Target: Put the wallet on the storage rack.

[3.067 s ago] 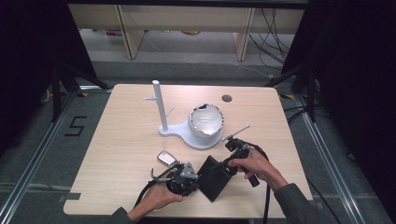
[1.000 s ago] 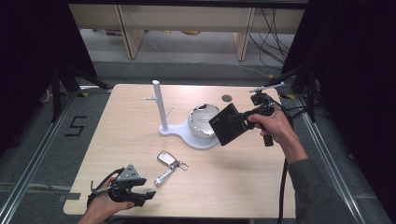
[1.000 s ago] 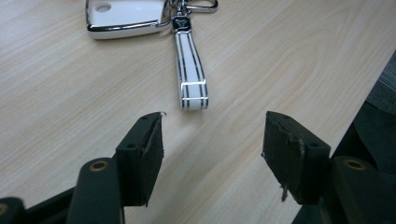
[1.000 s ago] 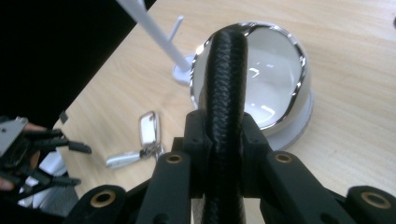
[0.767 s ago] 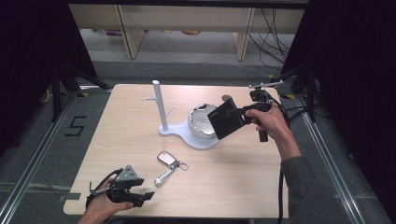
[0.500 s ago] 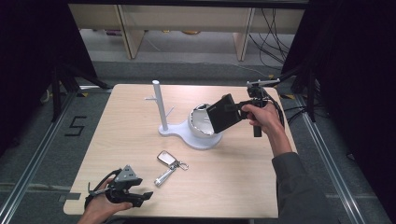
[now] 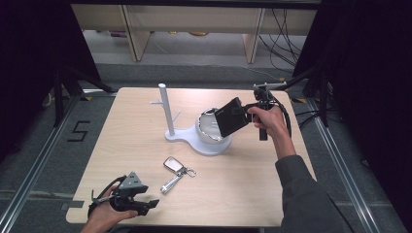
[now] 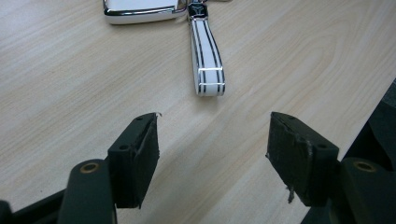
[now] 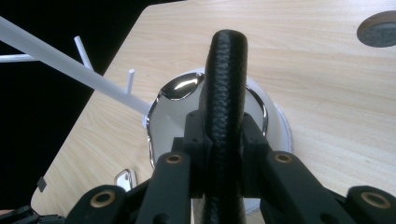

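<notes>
My right gripper is shut on a black wallet, holding it tilted just above the shiny bowl on the white stand. In the right gripper view the wallet's edge stands upright between the jaws, with the bowl right below. My left gripper rests at the table's front left, open and holding nothing. A white key fob with a striped strap lies just beyond it. In the left gripper view the strap lies ahead of the open jaws.
The stand's tall white post with small pegs rises left of the bowl. A round grommet hole sits in the table behind the bowl. The wooden table ends close to the left gripper; dark floor and shelving surround it.
The right gripper has carried the wallet left and slightly down, from beside the bowl to over it. The left gripper has stayed at the front left corner.
</notes>
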`<move>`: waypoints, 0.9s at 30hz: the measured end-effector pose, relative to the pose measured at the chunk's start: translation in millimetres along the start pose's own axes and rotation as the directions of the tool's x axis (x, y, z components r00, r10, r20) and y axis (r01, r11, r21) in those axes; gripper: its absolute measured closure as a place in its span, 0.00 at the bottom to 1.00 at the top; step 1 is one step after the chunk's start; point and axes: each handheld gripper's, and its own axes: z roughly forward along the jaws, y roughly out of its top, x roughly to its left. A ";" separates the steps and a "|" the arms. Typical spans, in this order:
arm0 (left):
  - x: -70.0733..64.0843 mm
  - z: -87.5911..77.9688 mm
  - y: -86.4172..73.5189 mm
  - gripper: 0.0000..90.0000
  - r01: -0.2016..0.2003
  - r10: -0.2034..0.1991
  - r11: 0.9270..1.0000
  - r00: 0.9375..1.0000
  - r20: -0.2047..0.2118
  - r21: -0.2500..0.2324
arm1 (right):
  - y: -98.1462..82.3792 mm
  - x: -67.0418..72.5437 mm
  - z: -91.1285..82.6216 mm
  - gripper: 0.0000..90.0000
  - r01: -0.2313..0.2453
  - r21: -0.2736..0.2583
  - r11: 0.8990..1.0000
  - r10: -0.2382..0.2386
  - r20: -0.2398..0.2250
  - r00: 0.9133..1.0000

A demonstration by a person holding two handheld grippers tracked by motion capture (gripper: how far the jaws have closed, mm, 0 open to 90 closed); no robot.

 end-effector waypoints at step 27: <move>0.4 2.8 -2.3 0.37 0.011 -0.010 1.000 1.000 -0.008 0.010 | -3.0 -4.4 40.8 0.86 -0.014 0.006 1.000 0.014 0.008 1.000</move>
